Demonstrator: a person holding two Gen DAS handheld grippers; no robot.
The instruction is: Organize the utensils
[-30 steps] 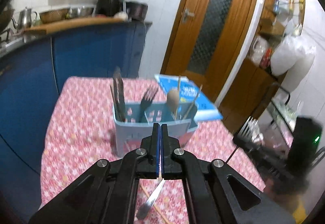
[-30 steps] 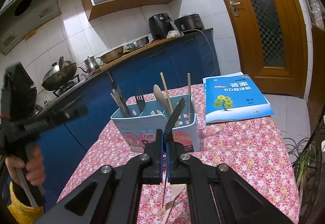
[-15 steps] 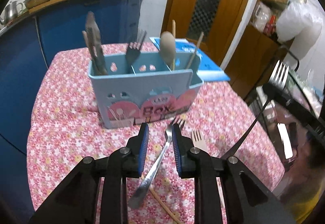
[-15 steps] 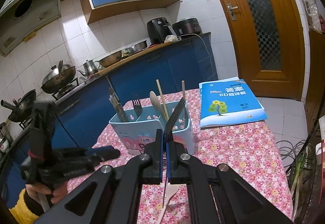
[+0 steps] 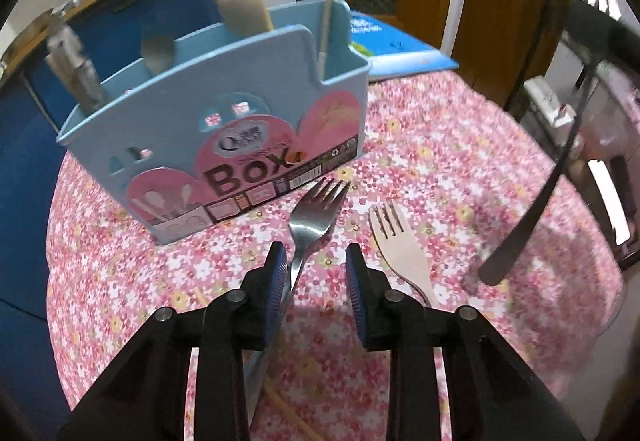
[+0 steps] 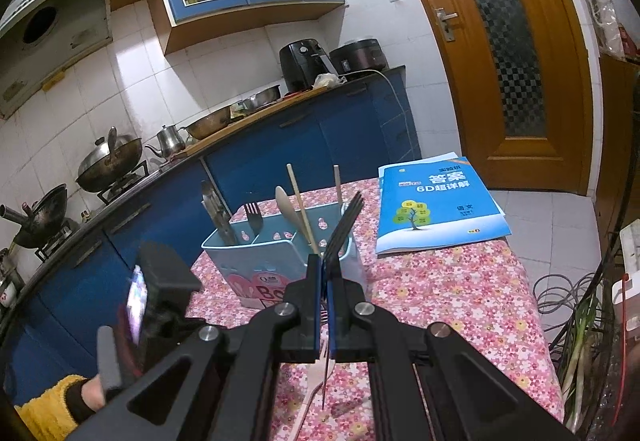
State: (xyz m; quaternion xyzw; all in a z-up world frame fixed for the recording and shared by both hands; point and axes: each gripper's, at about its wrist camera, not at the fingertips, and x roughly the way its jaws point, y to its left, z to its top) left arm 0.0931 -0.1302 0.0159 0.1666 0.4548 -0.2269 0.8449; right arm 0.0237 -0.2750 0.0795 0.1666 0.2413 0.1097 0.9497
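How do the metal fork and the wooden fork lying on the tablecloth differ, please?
The metal fork is shiny steel; the wooden fork is pale and matte. The metal fork's handle runs between the left tongs, which have just been opening; the wooden fork lies outside them. Both lie flat, tines towards the blue box.

The utensil holder (image 5: 224,129) reads "Box"; the blue booklet (image 6: 438,203) reads "6D".

Four forks (image 5: 316,217), one box (image 5: 224,121), one book (image 6: 436,201)

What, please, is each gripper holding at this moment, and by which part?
The right gripper holds a dark fork by its handle, tines up. The left gripper holds nothing; its jaws, just opening, straddle a steel fork on the table.
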